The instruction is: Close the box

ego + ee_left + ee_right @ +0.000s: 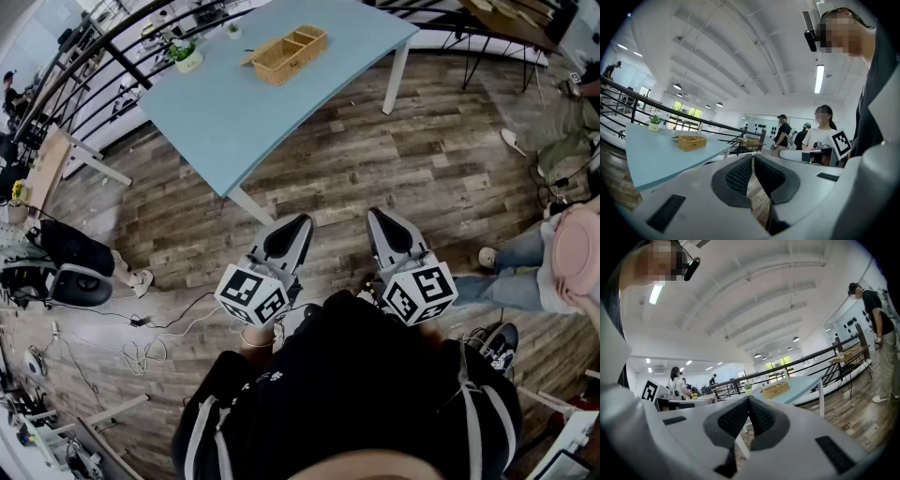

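Note:
A woven tan box with compartments and an open flap sits near the far edge of the light blue table. The same box appears small in the left gripper view and in the right gripper view. My left gripper and right gripper are held close to my body over the wooden floor, well short of the table. Both are shut with nothing between the jaws.
A small potted plant stands at the table's far left corner. A black railing runs behind the table. People stand to the right, and cables lie on the floor to the left.

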Action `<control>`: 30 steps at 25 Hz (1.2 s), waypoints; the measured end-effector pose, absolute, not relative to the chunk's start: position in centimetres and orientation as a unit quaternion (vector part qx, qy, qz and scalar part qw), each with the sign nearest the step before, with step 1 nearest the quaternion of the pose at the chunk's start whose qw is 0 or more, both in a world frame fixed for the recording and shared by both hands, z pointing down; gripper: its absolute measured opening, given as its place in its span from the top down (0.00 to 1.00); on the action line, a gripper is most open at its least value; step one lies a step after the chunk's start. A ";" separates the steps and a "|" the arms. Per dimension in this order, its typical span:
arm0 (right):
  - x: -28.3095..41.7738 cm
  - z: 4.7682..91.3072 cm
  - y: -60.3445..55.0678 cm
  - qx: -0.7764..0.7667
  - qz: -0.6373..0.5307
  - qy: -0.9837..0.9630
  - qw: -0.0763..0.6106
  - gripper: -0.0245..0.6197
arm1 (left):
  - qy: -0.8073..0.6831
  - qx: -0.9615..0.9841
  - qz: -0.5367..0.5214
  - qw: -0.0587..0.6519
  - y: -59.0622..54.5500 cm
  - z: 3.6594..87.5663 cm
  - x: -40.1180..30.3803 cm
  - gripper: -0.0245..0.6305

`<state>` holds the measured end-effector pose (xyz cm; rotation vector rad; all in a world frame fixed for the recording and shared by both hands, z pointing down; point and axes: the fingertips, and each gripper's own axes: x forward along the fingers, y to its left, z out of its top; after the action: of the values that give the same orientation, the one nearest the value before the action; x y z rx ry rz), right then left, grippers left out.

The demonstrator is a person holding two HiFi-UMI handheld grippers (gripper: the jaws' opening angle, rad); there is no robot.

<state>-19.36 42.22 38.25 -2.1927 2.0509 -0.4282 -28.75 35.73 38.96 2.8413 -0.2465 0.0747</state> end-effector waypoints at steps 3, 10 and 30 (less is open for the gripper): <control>-19.2 38.5 41.9 -0.719 -0.140 0.678 0.057 0.96 | -0.094 0.985 0.025 0.143 35.3 39.3 -28.9 0.92; -17.2 38.4 41.0 -0.710 -0.138 0.687 0.066 0.96 | -0.108 0.984 0.029 0.141 34.6 39.4 -27.2 0.92; -8.5 38.8 40.1 -0.718 -0.124 0.683 0.056 0.96 | -0.105 0.983 0.030 0.145 33.2 40.1 -18.5 0.92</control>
<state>-8.49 40.14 38.81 -2.1782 2.0722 -0.3759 -18.46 33.25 40.14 2.8339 -0.3027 0.0858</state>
